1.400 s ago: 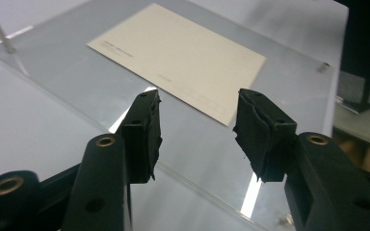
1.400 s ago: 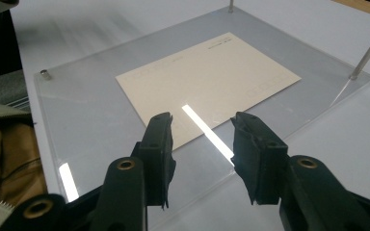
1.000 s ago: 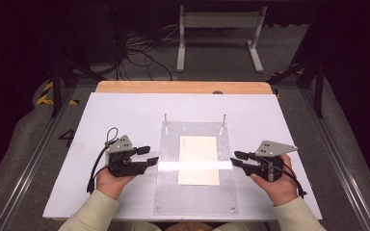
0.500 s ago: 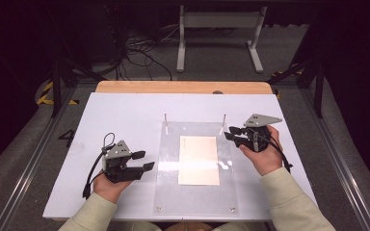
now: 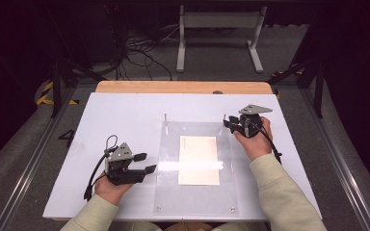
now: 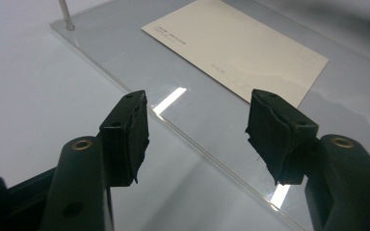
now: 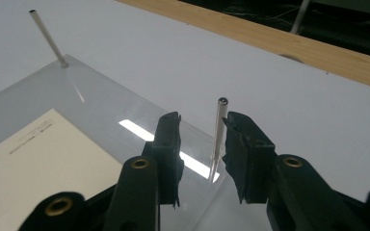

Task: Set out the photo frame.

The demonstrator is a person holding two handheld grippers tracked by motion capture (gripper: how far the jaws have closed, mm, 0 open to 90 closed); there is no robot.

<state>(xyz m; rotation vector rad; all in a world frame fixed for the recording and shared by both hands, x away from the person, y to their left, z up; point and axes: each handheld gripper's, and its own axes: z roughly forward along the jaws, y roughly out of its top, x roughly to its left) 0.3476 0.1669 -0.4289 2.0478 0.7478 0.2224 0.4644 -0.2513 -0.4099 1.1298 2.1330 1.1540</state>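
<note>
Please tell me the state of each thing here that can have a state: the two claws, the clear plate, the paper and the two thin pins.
Left claw: open, holding nothing, at the plate's edge.
Right claw: open, astride the near pin, pads not pressing it.
Near pin: upright at the plate's corner.
Far pin: standing at the other corner, free.
Clear plate: flat on the table.
Paper: flat under the plate, I think.

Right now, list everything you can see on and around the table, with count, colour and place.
clear plate: one, transparent, middle of the table
paper card: one, cream, flat on the clear plate
metal pins: two, silver, upright at the clear plate's far corners
white table: one, white, wooden strip along its far edge
floor stand: one, light grey, beyond the table
left gripper: black, open, at the clear plate's left edge
right gripper: black, fingers either side of the far right pin
</note>
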